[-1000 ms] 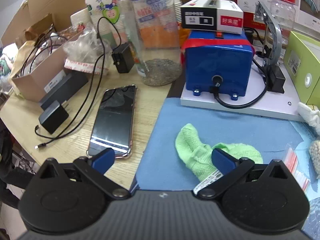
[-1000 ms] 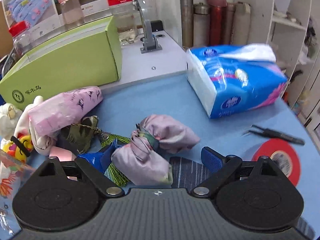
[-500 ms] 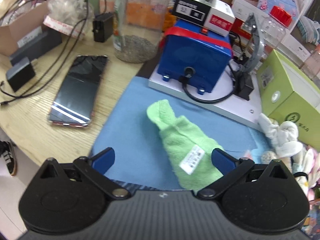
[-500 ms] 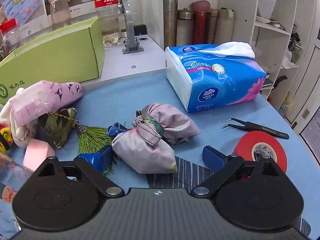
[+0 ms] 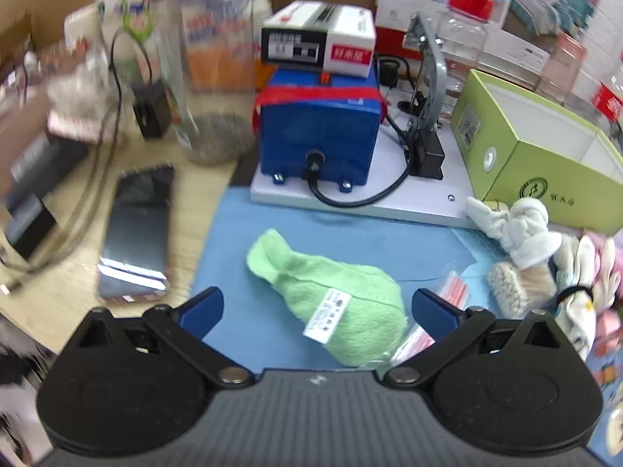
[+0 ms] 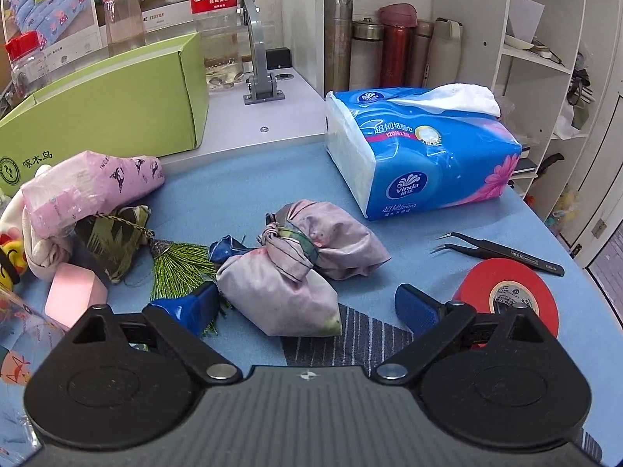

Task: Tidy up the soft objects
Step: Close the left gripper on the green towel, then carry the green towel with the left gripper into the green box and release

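A fluffy green cloth [image 5: 335, 292] with a white label lies on the blue mat [image 5: 249, 334], between the open fingers of my left gripper [image 5: 317, 309]. White soft toys [image 5: 514, 225] lie at the mat's right. In the right wrist view a knotted pale purple fabric bundle [image 6: 296, 268] lies on the blue mat [image 6: 249, 186], between the open fingers of my right gripper [image 6: 307, 303]. A pink printed soft item [image 6: 85, 190], a green patterned pouch with a tassel [image 6: 128, 241] and a pink block [image 6: 74, 295] lie to its left.
A blue machine [image 5: 319, 136] on a white base, a green box [image 5: 545, 155], a phone [image 5: 136, 233] and a clear jar [image 5: 210, 78] surround the left gripper. A tissue pack [image 6: 420, 159], red tape roll [image 6: 510, 295] and tweezers [image 6: 502, 249] lie right of the bundle.
The left gripper swung right and then back over the green cloth, which now lies between its fingers. The right gripper pulled back slightly from the bundle. Both stay open.
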Action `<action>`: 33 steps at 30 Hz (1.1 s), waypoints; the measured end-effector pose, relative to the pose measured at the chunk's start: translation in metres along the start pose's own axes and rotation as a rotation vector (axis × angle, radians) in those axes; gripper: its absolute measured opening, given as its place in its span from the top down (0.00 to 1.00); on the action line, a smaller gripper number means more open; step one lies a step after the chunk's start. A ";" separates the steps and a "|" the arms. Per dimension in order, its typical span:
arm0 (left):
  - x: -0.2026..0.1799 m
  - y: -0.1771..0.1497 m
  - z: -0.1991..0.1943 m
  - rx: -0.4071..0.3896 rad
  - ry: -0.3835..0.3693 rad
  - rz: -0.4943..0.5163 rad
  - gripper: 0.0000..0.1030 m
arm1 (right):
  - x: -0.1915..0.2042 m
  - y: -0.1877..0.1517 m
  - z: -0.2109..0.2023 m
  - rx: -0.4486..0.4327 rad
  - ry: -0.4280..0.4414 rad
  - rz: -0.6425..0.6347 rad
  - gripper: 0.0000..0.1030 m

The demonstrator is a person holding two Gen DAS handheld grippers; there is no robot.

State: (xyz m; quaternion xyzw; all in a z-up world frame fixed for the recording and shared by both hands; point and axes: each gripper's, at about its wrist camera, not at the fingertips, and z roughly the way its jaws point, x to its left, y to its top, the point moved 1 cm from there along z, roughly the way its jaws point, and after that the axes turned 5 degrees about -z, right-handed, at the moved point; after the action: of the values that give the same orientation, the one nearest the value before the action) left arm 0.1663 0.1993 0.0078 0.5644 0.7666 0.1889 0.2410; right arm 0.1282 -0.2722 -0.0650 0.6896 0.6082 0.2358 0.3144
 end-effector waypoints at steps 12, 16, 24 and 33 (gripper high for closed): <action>-0.002 -0.006 0.049 0.068 0.082 -0.212 0.01 | 0.000 0.001 0.003 -0.013 0.001 -0.001 0.15; -0.008 -0.009 0.051 0.063 0.108 -0.161 0.01 | 0.000 -0.008 0.001 -0.075 0.000 -0.010 0.15; -0.008 -0.012 0.041 0.017 0.070 -0.119 0.48 | 0.001 -0.011 -0.003 -0.104 0.009 -0.020 0.21; 0.014 -0.004 0.012 -0.013 0.001 -0.152 0.60 | -0.007 -0.006 -0.034 -0.177 0.093 -0.002 0.80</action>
State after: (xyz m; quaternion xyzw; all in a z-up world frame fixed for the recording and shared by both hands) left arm 0.1668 0.2119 -0.0061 0.5029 0.8062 0.1753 0.2578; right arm 0.0987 -0.2742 -0.0458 0.6467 0.5997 0.3201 0.3459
